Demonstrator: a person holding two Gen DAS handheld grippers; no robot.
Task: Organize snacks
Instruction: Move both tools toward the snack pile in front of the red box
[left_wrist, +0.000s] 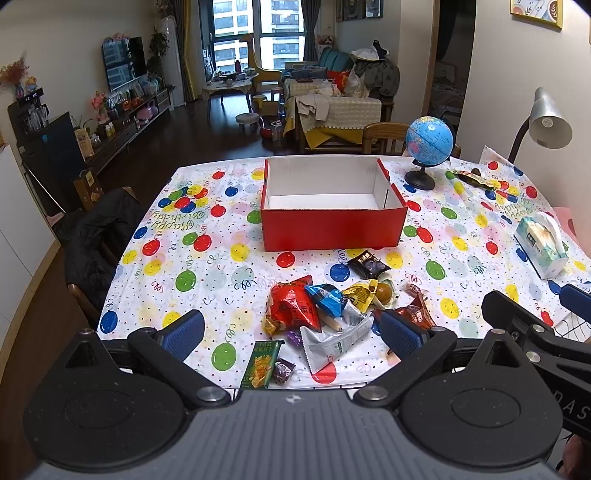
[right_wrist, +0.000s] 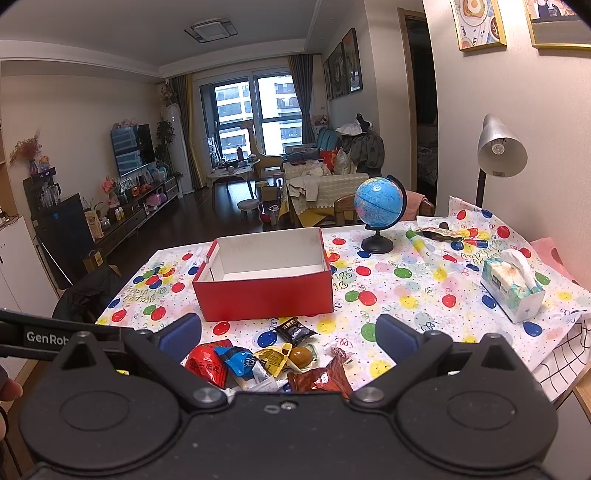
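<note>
Landmark: we take the red box (left_wrist: 332, 225) as our reference; it stands open-topped on the balloon-print tablecloth (left_wrist: 221, 266), its white inside bare.
Snack pile: we see the snacks (left_wrist: 325, 306) heaped on the cloth on the near side of the box, apart from it.
Pile contents: a red packet (left_wrist: 291, 308), a blue packet (left_wrist: 328, 297), a yellow packet (left_wrist: 364, 293) and a silver wrapper (left_wrist: 332, 339) overlap one another.
Closest to box: a small black packet (left_wrist: 367, 264) lies between the heap and the box's front wall.
Near edge: a green packet (left_wrist: 262, 363) lies farther from the box than the heap, by the table edge.
Left gripper (left_wrist: 291, 330): we find its jaws spread wide, holding nothing, poised above the pile on the near side of the box.
Right gripper (right_wrist: 288, 338): its jaws too stand wide and empty, also nearer than the box, over the same heap.
Beside the box: a globe (left_wrist: 428, 142) stands to its far right; a tissue pack (left_wrist: 541, 243) sits well to the right.
</note>
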